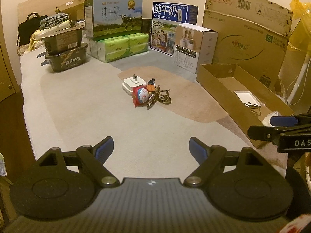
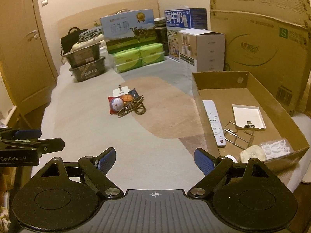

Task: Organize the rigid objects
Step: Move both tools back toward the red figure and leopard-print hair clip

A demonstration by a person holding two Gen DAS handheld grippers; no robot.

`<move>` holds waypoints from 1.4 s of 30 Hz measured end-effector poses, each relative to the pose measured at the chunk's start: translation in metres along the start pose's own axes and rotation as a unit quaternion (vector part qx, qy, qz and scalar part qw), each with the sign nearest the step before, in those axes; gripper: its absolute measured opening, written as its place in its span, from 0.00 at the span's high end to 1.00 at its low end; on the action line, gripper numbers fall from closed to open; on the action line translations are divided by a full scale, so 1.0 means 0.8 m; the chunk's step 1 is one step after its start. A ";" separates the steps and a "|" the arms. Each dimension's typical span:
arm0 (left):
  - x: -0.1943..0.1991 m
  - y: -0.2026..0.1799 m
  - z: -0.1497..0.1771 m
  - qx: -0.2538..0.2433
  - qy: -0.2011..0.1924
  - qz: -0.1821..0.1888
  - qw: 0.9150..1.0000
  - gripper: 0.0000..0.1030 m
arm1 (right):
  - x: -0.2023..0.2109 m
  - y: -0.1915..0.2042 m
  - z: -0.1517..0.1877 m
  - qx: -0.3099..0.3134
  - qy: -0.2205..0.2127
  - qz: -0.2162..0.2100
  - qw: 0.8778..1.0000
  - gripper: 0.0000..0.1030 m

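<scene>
While both tools are hovering low over the bed cover [image 1: 81, 116], the left gripper [image 1: 151, 147] is standing with its blue pads wide apart and nothing between them; the right gripper [image 2: 155, 158] is spread in the same way and is also holding nothing. Farther out, in the middle of the cover, a small pile is lying: a white plug adapter [image 1: 132, 82] at the far side, a round cartoon toy [image 1: 141, 95] on a red base leaning against it, a small orange piece [image 1: 151, 87] just beside, and a dark hair claw [image 1: 158, 98] touching the toy on the right. On the right, an open cardboard tray [image 2: 200, 81] is sitting beside the pile but apart from it; inside it a white remote [image 2: 214, 122], a white shallow lid [image 2: 247, 117] and a wire stand [image 2: 239, 134] are lying. At the far end, milk cartons [image 1: 116, 17] and green tissue packs [image 1: 120, 46] are standing.
</scene>
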State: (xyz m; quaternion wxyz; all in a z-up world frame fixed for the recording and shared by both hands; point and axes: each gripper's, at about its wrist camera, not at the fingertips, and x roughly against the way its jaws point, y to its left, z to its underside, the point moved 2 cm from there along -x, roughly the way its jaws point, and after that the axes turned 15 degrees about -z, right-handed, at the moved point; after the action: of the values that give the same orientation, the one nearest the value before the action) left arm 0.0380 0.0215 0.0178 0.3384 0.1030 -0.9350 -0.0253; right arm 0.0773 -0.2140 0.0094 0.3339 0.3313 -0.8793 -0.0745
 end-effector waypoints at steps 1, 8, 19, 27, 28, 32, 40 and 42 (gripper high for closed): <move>0.000 0.000 0.000 0.000 0.000 -0.001 1.000 0.19 | -0.001 0.001 0.000 0.001 0.001 0.000 1.000 0.15; -0.007 0.005 0.001 0.007 0.007 0.003 1.000 0.19 | -0.015 0.004 -0.002 0.007 0.009 -0.003 1.000 0.15; -0.029 0.012 -0.002 0.020 0.024 0.012 0.999 0.19 | -0.038 0.004 -0.005 0.012 0.024 -0.008 1.000 0.15; -0.047 0.016 -0.010 0.019 0.028 0.014 0.999 0.19 | -0.061 -0.001 -0.014 0.013 0.031 -0.014 0.999 0.15; -0.050 0.018 -0.012 0.019 0.029 0.015 0.999 0.20 | -0.064 -0.002 -0.015 0.013 0.031 -0.014 0.999 0.15; -0.061 0.020 -0.017 0.017 0.030 0.015 0.999 0.20 | -0.077 -0.006 -0.023 0.014 0.034 -0.018 0.999 0.15; -0.088 0.024 -0.029 0.012 0.032 0.012 0.999 0.20 | -0.099 -0.012 -0.034 0.023 0.038 -0.024 0.999 0.15; -0.095 0.025 -0.033 0.011 0.031 0.013 0.999 0.20 | -0.106 -0.015 -0.036 0.026 0.039 -0.026 0.999 0.15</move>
State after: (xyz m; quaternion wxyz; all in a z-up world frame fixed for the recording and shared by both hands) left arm 0.1081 0.0573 -0.0074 0.3664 0.0957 -0.9255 -0.0078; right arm 0.1494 -0.1667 -0.0181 0.3576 0.3651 -0.8582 -0.0475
